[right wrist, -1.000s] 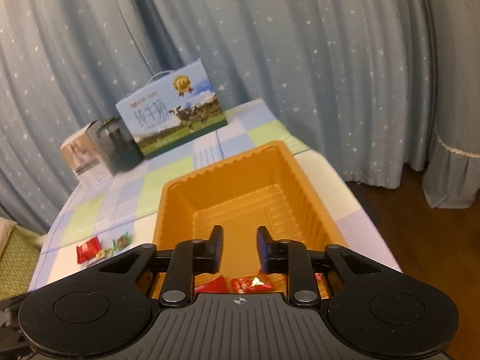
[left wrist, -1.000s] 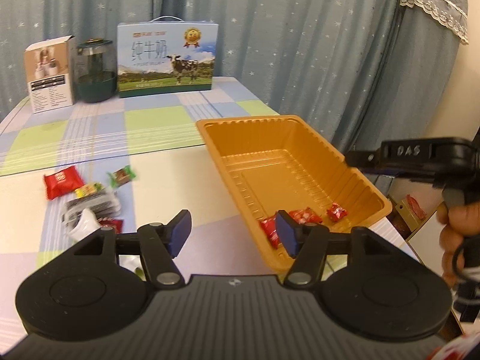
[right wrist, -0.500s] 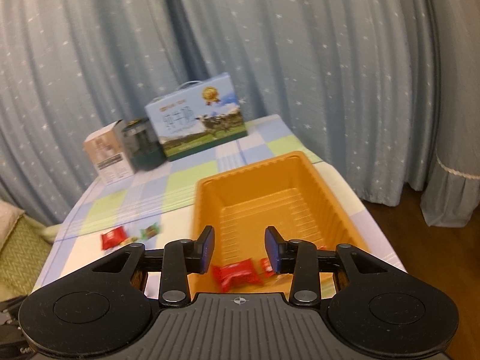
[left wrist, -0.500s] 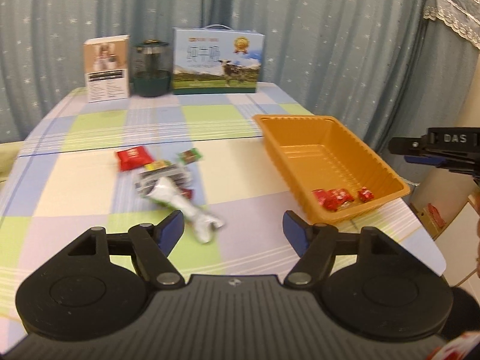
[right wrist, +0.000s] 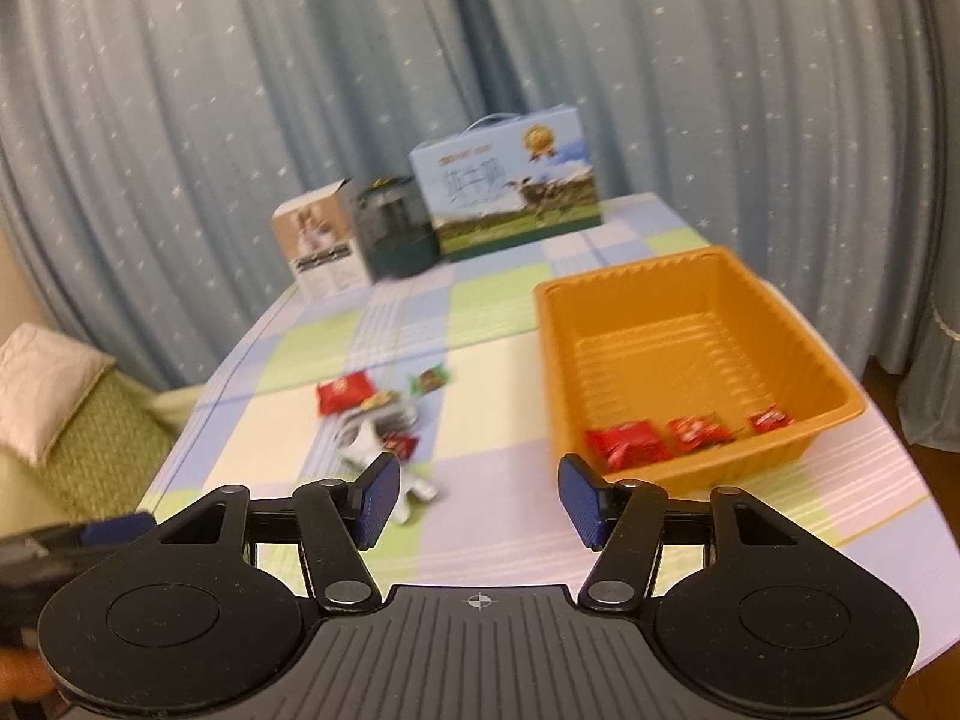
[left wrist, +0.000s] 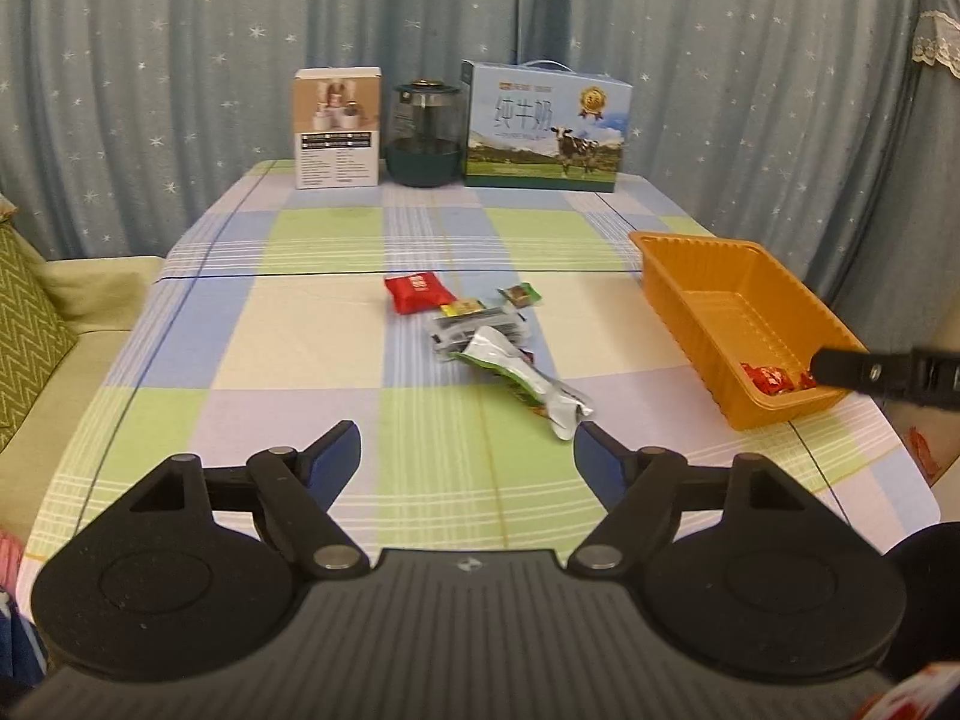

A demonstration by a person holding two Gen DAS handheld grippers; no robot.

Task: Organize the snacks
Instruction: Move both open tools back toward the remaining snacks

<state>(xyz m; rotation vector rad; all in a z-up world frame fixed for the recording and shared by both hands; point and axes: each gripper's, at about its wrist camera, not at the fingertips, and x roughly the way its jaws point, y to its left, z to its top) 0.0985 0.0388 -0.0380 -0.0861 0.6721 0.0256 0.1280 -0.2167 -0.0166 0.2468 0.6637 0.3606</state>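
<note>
An orange tray [left wrist: 672, 264] [right wrist: 552, 360] stands at the table's right side with three red snack packets [right wrist: 627, 443] at its near end. A pile of loose snacks lies mid-table: a red packet [left wrist: 417, 292], a small green candy [left wrist: 521, 294], a dark pack [left wrist: 477, 327] and a silver-green pouch [left wrist: 522, 381]. My left gripper [left wrist: 467, 459] is open and empty, above the near table edge, short of the pile. My right gripper [right wrist: 479, 499] is open and empty, near the tray's front left corner; its finger shows at the right edge of the left wrist view [left wrist: 882, 371].
At the table's far edge stand a white-brown box [left wrist: 337, 127], a dark glass jar [left wrist: 426, 135] and a blue milk carton box [left wrist: 546, 126]. Blue starred curtains hang behind. A green sofa [left wrist: 30, 324] with a cushion is left of the table.
Both grippers pulled back from the tray and opened wider. A red packet that was between the right fingers now lies in the tray. The left view swung to face the pile.
</note>
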